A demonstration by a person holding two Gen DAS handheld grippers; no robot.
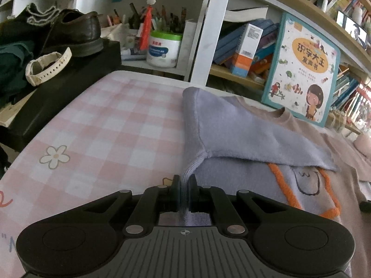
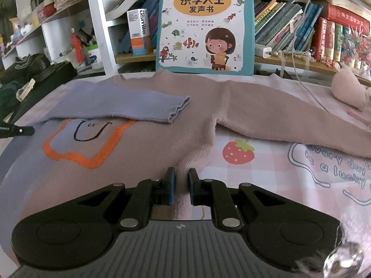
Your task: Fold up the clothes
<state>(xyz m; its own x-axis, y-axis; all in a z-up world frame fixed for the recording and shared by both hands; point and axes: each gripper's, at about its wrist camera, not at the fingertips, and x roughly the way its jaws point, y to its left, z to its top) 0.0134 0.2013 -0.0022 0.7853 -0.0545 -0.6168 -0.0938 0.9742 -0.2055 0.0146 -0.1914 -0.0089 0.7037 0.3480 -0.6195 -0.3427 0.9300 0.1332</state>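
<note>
**Sweater pinched at both sides on checked cloth**

A pink checked cloth point(image 1: 104, 125) fronts cluttered shelves; upper centre, a white tub point(image 1: 163, 49) holds pens. The sweater point(image 2: 143, 148) lies mid-frame, lilac sleeve point(image 2: 120, 106) folded across. Left gripper point(image 1: 184, 191) and right gripper point(image 2: 181, 185) each clamp its fabric.

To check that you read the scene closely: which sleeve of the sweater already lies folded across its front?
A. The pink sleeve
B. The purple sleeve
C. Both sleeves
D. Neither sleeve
B: the purple sleeve lies across the sweater above the orange outline, while the pink sleeve stretches out sideways over the checked sheet.
</note>
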